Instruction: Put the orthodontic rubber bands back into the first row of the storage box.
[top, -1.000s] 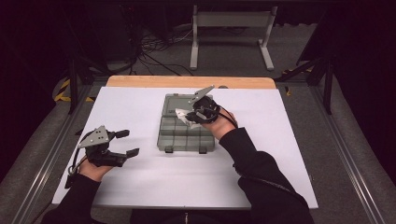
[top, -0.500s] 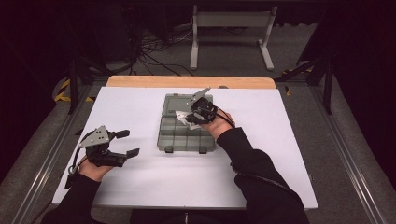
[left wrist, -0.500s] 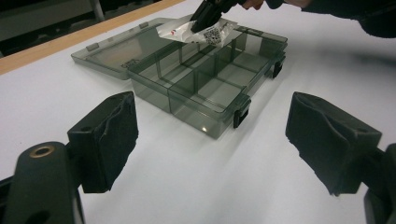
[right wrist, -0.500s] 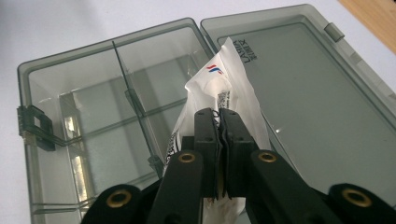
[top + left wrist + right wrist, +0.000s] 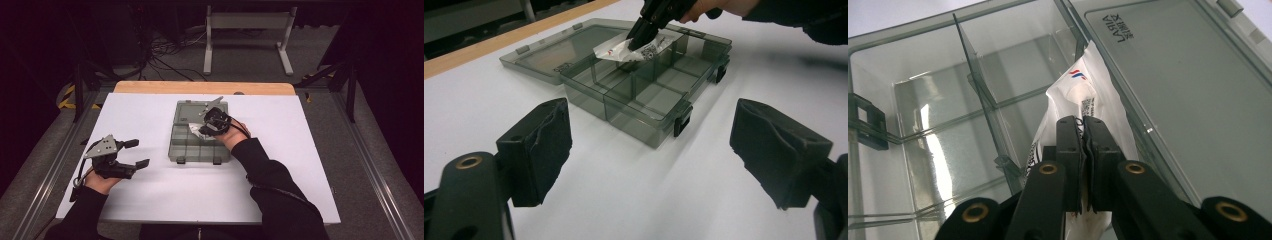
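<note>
A clear grey compartment box (image 5: 174, 150) lies open mid-table, its lid (image 5: 192, 109) flat behind it. My right gripper (image 5: 201, 131) is shut on a small white plastic bag (image 5: 194, 129) with printed labels and tiny parts inside. The bag (image 5: 1083, 90) hangs from the jaws into a back-row compartment beside the lid (image 5: 1168, 75). In the left gripper view the bag (image 5: 616, 50) dangles over the box (image 5: 634, 117) under the right gripper (image 5: 638, 41). My left gripper (image 5: 137, 153) rests open at the left, nothing between its pads (image 5: 541, 150).
The box's front compartments look bare. A wooden strip (image 5: 200, 87) runs along the white table's far edge. Beyond it stand a metal frame (image 5: 247, 45) and cables on the floor.
My right gripper has sunk a little with the bag, down toward the box's back row. The left gripper has stayed where it was.
</note>
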Demonstrator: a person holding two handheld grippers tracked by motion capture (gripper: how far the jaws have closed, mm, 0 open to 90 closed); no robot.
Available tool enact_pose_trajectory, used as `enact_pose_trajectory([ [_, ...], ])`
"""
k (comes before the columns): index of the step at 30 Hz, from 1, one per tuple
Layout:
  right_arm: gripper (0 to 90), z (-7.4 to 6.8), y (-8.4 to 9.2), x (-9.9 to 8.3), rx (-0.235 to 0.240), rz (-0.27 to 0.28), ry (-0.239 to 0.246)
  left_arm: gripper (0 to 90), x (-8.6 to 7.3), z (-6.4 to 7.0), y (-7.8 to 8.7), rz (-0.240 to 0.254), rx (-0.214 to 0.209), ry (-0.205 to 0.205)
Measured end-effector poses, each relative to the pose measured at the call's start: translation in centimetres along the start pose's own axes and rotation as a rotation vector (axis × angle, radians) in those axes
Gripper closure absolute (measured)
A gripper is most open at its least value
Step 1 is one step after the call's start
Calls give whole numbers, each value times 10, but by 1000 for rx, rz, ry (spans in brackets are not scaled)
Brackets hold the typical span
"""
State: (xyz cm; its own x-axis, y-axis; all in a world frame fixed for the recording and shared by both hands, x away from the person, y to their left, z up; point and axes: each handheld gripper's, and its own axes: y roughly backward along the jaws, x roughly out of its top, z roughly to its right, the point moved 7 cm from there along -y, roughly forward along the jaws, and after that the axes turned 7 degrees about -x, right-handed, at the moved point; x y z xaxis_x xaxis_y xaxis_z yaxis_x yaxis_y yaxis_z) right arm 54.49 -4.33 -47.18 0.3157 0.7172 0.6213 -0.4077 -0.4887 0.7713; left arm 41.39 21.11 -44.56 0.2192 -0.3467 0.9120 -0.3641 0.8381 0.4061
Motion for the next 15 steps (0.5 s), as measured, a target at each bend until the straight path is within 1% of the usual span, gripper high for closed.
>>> enact_pose_trajectory([
  [5,861,0,-2,0,9,-7,-2,175,0,0,0,-1,-1,1],
  [9,860,0,-5,-1,8,-19,7,174,0,-1,0,-2,1,-2],
  [14,857,-1,-11,-5,9,-38,3,174,0,0,0,3,-6,2],
  [15,856,0,-11,-6,10,-37,11,175,0,0,0,1,-10,1],
])
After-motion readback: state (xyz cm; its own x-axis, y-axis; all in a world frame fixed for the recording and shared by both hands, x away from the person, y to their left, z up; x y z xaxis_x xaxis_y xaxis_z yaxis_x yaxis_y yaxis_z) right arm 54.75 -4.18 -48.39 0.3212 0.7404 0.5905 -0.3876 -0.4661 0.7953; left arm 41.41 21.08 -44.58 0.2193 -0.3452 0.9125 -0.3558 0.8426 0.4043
